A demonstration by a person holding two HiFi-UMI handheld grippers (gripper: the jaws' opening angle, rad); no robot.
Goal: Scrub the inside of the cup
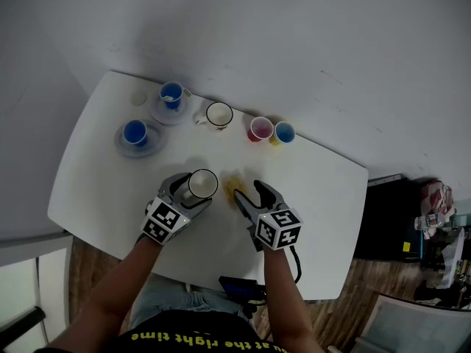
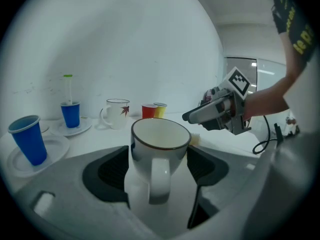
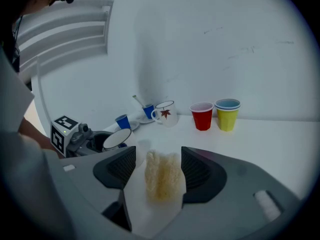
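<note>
Both grippers sit low at 6 o'clock on the counter (image 1: 103, 175). Left gripper (image 1: 193, 191) has its jaws wide, with the white cup (image 2: 160, 139) standing loose between them. Right gripper (image 1: 247, 192) is wide open too, over the yellow sponge (image 3: 162, 176) at 3 o'clock of the cup. Best, I think: squeeze the cup tight, pinch the sponge, then rub round inside. Six cups (image 1: 218, 114), two saucers (image 1: 140, 147), one sponge.

White mug (image 1: 202, 184) with dark rim – upright (handle toward the near edge), mid-front of the table (image 1: 96, 190), pale yellow sponge (image 3: 162, 176) flat just right of it.
</note>
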